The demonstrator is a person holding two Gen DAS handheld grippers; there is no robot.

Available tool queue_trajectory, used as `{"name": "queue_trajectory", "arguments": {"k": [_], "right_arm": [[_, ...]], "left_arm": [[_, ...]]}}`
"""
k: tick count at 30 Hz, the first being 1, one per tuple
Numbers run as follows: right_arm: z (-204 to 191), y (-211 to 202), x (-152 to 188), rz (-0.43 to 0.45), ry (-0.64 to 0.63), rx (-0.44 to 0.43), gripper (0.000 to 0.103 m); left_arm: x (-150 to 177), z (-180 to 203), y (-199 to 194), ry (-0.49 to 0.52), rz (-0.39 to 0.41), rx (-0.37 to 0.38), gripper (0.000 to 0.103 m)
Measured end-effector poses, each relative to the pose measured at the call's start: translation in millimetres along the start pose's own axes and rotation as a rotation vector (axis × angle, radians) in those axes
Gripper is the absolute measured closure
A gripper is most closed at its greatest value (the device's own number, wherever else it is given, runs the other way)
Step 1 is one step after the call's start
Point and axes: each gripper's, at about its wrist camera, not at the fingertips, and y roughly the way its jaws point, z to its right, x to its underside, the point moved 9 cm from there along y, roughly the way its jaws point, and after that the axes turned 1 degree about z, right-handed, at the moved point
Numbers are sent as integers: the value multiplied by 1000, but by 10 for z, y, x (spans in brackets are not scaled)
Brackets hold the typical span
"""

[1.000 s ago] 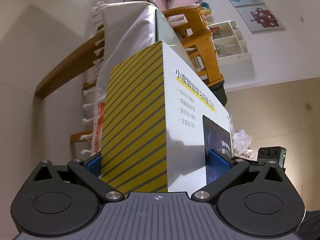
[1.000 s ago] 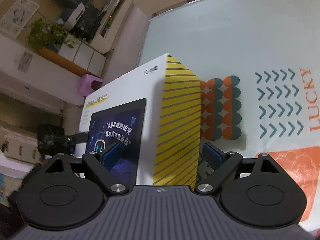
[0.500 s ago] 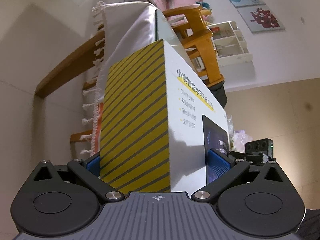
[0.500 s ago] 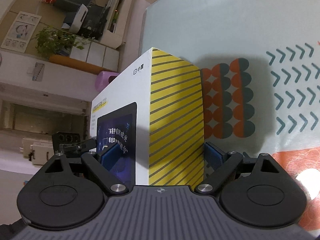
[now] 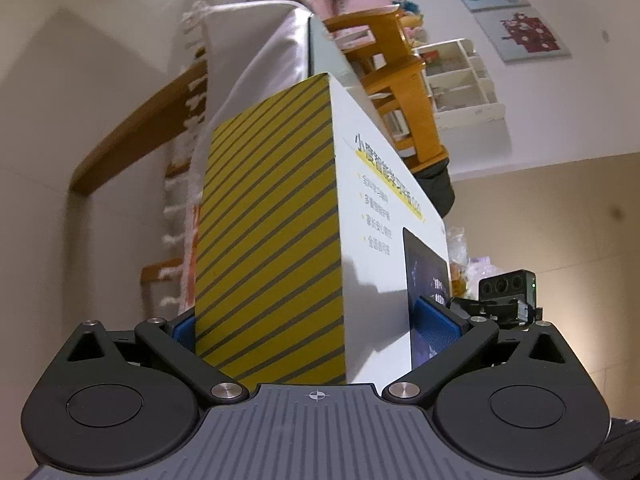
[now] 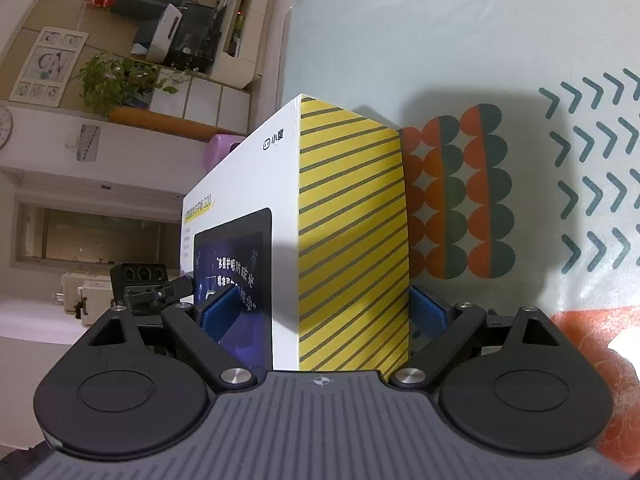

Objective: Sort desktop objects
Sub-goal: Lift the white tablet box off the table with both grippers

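Fingers [image 5: 434,326] of the left gripper [image 5: 316,320] clamp one end of the box [image 5: 272,248]; the right gripper [image 6: 324,312] clamps the other end, blue pads [image 6: 218,314] pressed to its printed face and back. Its long axis runs between the two grippers — striped yellow ends facing each camera. Beside the box lies the patterned worktop [image 6: 560,152], bare toward its far edge.

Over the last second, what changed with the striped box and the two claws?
The box has been turned and carried: in the right wrist view the patterned tablecloth has slid rightward and more of the room shows on the left. In the left wrist view the other claw's camera has drifted closer. Both the left claw and right claw stay clamped on the box's ends.
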Motion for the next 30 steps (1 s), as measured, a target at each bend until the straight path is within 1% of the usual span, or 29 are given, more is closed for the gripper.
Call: {"name": "queue_trajectory", "arguments": {"k": [8, 16, 22, 30], "right_arm": [[-50, -133, 93, 16, -18, -28, 0], [-137, -511, 194, 58, -37, -50, 0], [-131, -888, 356, 90, -40, -62, 0], [74, -1519, 693, 144, -34, -71, 0]], "left_arm": [[84, 229, -98, 16, 19, -24, 0], [191, 642, -45, 57, 9, -32, 0], [407, 1008, 61, 91, -14, -34, 0], [841, 1512, 330, 130, -42, -27, 0]]}}
